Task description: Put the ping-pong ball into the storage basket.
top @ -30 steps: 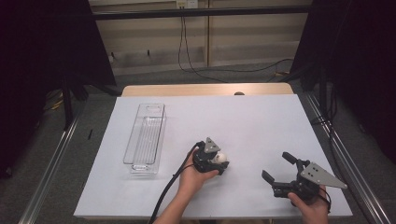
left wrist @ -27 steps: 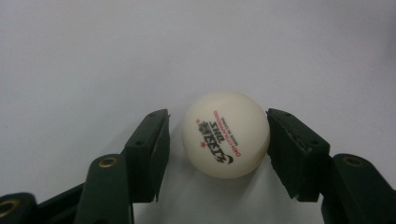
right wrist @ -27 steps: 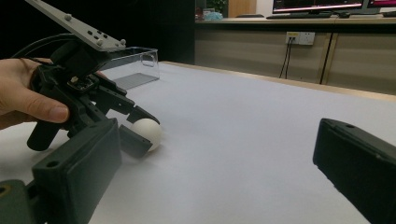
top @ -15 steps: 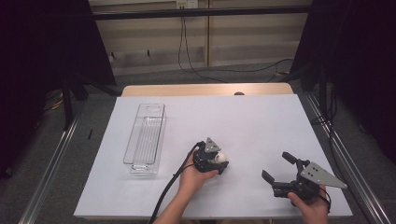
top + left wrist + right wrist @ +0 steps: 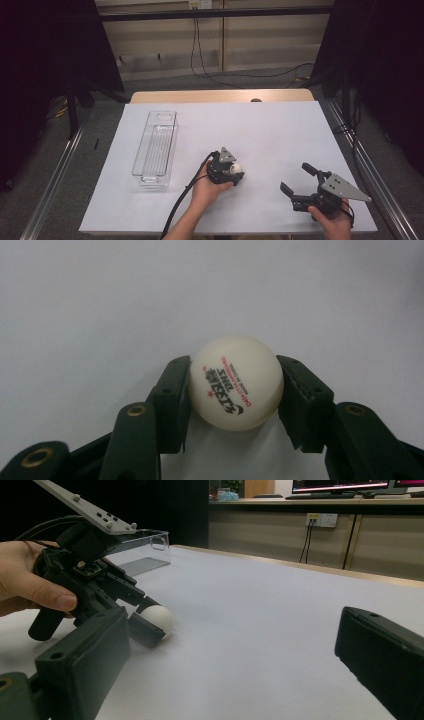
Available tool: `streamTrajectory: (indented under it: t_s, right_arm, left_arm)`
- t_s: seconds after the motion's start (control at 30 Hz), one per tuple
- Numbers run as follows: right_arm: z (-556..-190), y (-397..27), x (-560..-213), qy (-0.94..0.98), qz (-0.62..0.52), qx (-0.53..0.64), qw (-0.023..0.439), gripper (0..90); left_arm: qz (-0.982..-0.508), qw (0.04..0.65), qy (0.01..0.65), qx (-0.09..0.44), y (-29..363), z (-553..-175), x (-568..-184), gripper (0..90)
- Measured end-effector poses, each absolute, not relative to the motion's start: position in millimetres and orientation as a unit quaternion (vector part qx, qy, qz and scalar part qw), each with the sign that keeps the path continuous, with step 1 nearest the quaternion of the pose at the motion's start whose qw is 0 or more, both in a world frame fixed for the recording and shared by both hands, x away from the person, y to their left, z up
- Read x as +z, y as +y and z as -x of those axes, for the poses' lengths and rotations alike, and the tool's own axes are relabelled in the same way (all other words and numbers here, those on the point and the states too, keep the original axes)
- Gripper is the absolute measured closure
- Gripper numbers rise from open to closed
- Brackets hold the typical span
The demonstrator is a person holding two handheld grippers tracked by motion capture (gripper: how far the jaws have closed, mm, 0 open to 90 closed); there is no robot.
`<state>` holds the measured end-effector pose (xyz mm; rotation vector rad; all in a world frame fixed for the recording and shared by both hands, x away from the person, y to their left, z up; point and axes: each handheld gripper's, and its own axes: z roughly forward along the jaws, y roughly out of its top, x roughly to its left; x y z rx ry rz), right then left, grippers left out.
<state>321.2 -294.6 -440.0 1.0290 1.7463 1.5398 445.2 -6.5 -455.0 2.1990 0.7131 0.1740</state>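
Left gripper (image 5: pixel 231 172) sits near the middle of the white surface (image 5: pixel 280 130), jaws just closed in on the white ping-pong ball (image 5: pixel 235 382), pads now pressing it from both sides. Ball rests on the surface, red and black print facing the left gripper view. Right gripper (image 5: pixel 298 181) at about 4 o'clock from the ball, well apart, jaws spread wide with nothing between them. Clear plastic tray (image 5: pixel 156 149) lies at roughly 9 o'clock from the ball, long side running away from the person. Both hands hold their grippers low over the surface.
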Motion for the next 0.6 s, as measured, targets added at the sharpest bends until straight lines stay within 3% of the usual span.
streamTrajectory:
  t_s: [0.6]
  right_arm:
    - [-320.9,-293.9,-439.5,0.653,-0.388,0.580,0.294,1.0]
  left_arm:
    - [-0.867,0.400,0.291,0.062,-1.1,-446.9,-448.4,51.0]
